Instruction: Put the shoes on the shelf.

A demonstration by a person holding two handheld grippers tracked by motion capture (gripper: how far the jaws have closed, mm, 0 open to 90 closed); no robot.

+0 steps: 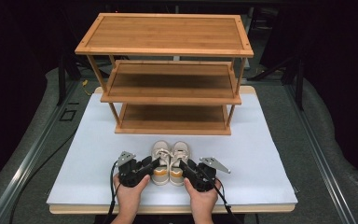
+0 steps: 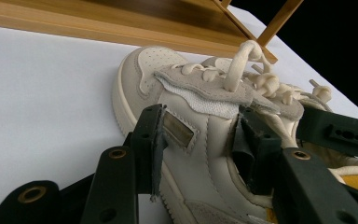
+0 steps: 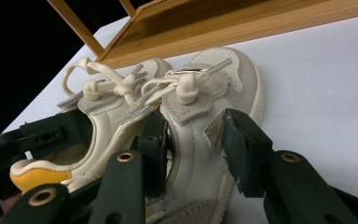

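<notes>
A pair of small cream shoes with yellow heel linings stands side by side near the front of the white board (image 1: 98, 154), toes toward the rack. My left gripper (image 1: 150, 166) has its jaws across the outer wall of the left shoe (image 1: 161, 161), one pad on the outside and one inside the opening. In the left gripper view the left gripper (image 2: 200, 135) presses on the left shoe (image 2: 144, 79). My right gripper (image 1: 187, 167) clamps the right shoe (image 1: 180, 158) the same way. In the right gripper view the right gripper (image 3: 193, 135) squeezes the right shoe (image 3: 233, 74).
A three-tier bamboo shoe rack (image 1: 168, 35) stands at the back of the board, its lowest shelf (image 1: 172, 119) just beyond the shoes' toes. Grey floor and metal rails flank the table. Both hands rest at the board's front edge.
</notes>
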